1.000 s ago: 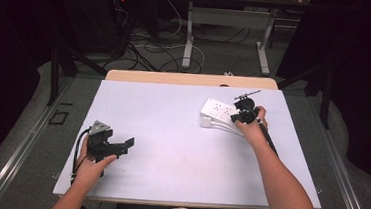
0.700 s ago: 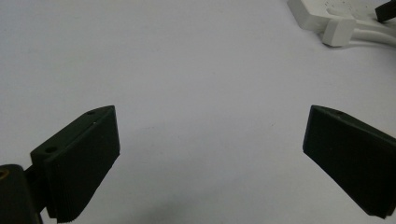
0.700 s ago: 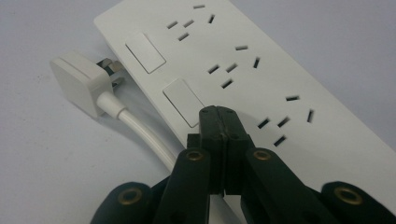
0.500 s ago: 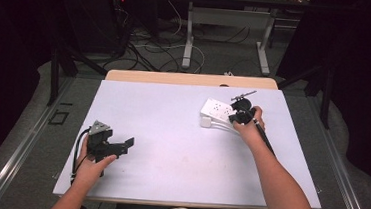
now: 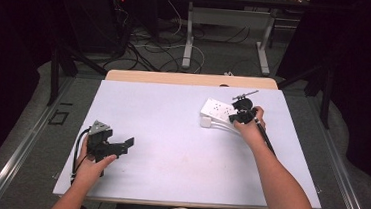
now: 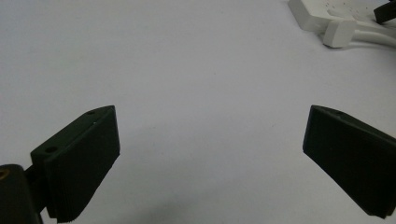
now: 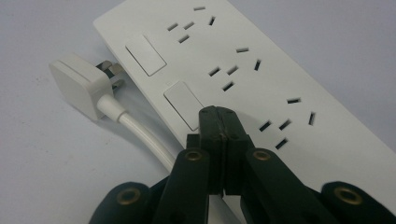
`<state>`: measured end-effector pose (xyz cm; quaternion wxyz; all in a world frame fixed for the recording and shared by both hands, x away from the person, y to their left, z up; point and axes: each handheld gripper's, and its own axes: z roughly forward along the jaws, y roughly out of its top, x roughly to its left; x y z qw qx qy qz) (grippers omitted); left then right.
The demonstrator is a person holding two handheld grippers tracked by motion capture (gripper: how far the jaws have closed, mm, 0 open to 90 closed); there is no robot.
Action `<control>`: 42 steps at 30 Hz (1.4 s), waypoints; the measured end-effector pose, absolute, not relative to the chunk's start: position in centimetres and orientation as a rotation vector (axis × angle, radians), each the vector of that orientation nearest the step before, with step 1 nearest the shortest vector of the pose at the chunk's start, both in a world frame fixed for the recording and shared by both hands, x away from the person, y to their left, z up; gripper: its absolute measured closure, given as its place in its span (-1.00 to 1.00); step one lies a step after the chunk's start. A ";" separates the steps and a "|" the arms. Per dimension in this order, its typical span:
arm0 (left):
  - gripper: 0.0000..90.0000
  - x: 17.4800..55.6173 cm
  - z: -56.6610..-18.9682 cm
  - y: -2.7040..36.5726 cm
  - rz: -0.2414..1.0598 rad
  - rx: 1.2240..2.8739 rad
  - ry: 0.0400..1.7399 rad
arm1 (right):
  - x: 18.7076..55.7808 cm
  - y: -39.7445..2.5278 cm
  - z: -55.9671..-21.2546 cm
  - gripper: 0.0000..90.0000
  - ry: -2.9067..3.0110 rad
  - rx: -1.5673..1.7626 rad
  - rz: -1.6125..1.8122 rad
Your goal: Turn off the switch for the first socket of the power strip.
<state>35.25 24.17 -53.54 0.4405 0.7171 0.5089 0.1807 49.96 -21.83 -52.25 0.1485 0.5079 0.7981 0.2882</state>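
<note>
A white power strip lies at the right of the table, its own white plug and cable loose beside it. In the right gripper view the strip shows several sockets and two rocker switches. My right gripper is shut with nothing between its jaws. Its tips rest at the edge of the nearer switch. From the high view it sits at the strip's near end. My left gripper rests at the table's left and stands wide open over bare tabletop.
The pale table has a wooden strip along its far edge. The left gripper view catches the strip and plug far off at the top right. Desk legs and cables lie on the floor beyond.
</note>
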 end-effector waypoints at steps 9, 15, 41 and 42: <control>-0.91 35.4 -53.6 24.1 0.447 1.775 1.273 | 49.9 -21.9 -52.1 0.97 2.289 1.470 0.836; -0.91 35.5 -53.6 24.2 0.445 1.774 1.275 | 49.8 -21.9 -51.8 0.91 2.291 1.465 0.840; -0.91 35.2 -53.6 24.5 0.444 1.778 1.284 | 48.7 -21.9 -50.4 0.37 2.246 1.440 0.885; -0.91 35.2 -53.6 24.4 0.447 1.769 1.285 | 48.6 -22.0 -50.3 0.35 2.245 1.433 0.883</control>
